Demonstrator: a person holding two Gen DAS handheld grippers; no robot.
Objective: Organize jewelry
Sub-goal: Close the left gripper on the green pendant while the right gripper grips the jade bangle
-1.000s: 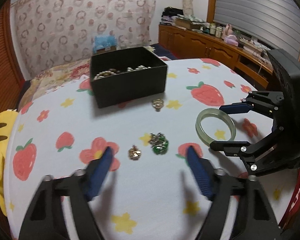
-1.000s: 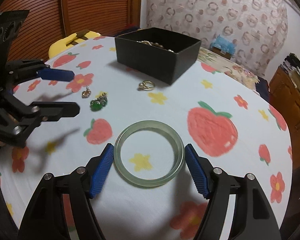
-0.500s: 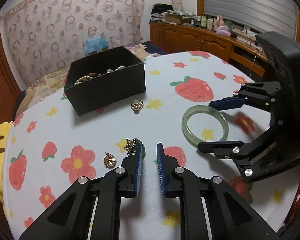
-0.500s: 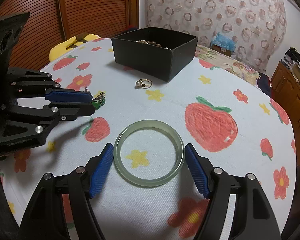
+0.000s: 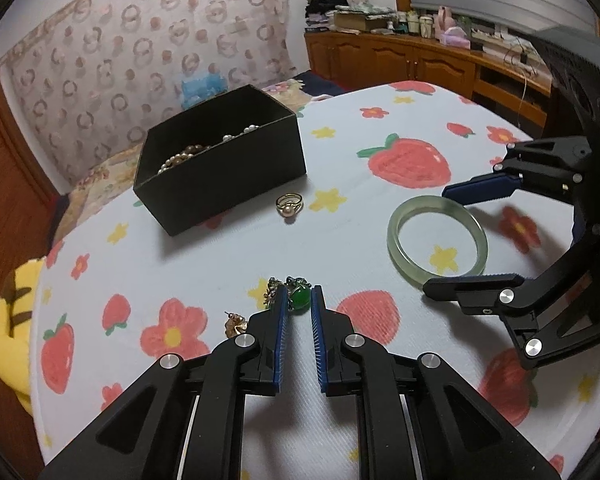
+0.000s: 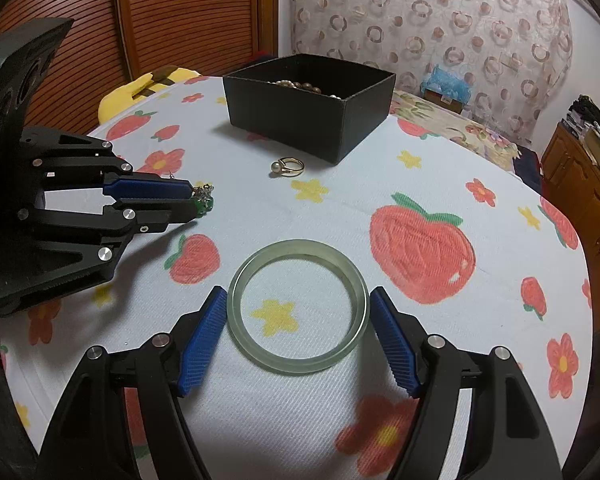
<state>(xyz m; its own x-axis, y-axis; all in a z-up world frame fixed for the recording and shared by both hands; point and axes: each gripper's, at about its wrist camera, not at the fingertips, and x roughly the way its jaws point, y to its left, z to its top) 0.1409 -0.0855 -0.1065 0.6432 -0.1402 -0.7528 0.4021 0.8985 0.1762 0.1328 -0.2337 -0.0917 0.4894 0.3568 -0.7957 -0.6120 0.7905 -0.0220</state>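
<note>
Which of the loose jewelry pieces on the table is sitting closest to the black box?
The gold pearl ring, lying just in front of the black box. The jade bangle, green pendant and gold earring all lie farther out.

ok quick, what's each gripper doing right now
left gripper: shut on the green pendant, still on the tablecloth.
right gripper: open, fingers either side of the jade bangle.

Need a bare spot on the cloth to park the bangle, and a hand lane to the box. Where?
Free: the strip between black box and jade bangle, right of the pearl ring, over the big printed strawberry. Crowded: left side, where the left gripper closes on the green pendant beside a gold earring.
</note>
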